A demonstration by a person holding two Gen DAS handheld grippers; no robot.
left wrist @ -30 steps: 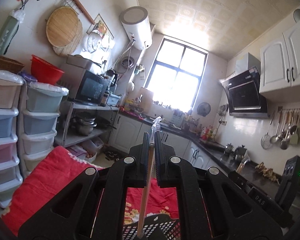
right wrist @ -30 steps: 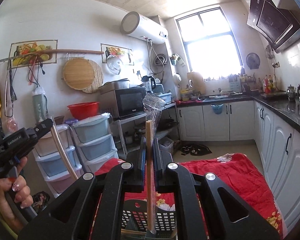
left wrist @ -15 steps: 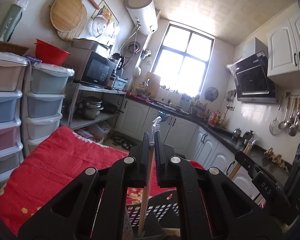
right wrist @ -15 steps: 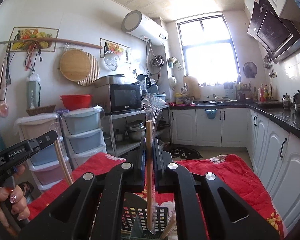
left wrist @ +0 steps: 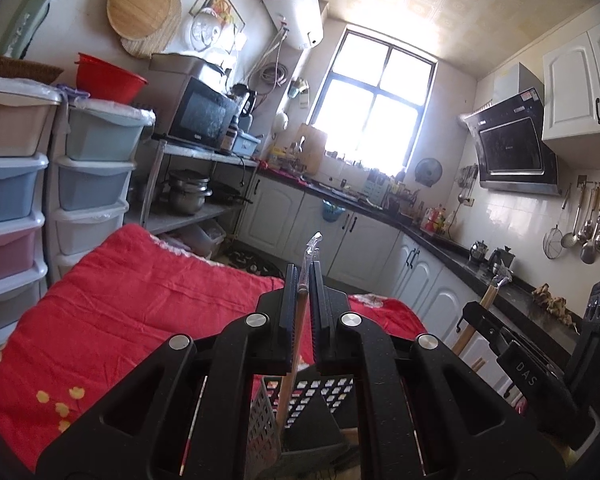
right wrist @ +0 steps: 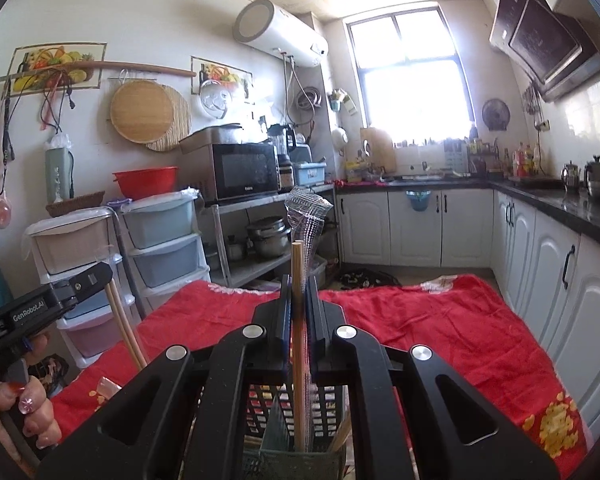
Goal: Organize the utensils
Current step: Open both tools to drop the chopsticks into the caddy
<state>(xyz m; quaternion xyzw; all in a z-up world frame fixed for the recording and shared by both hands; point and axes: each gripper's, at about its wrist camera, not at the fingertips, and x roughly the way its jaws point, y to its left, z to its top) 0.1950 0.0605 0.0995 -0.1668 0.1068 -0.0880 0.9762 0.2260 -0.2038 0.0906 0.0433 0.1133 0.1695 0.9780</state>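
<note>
In the left wrist view, the left tool (left wrist: 303,304) at lower centre is clamped on wrapped chopsticks (left wrist: 296,332) whose lower end dips into the basket (left wrist: 300,404) on the red cloth (left wrist: 112,312). In the right wrist view, the right tool (right wrist: 298,312) pinches other chopsticks (right wrist: 298,344), upright, tips inside the basket (right wrist: 284,432) at bottom centre.

Both tools have sunk toward the dark perforated plastic utensil basket (right wrist: 292,408). The plastic-wrapped wooden chopsticks (right wrist: 298,320) held by the right tool (right wrist: 299,312) now reach deep inside it.
</note>
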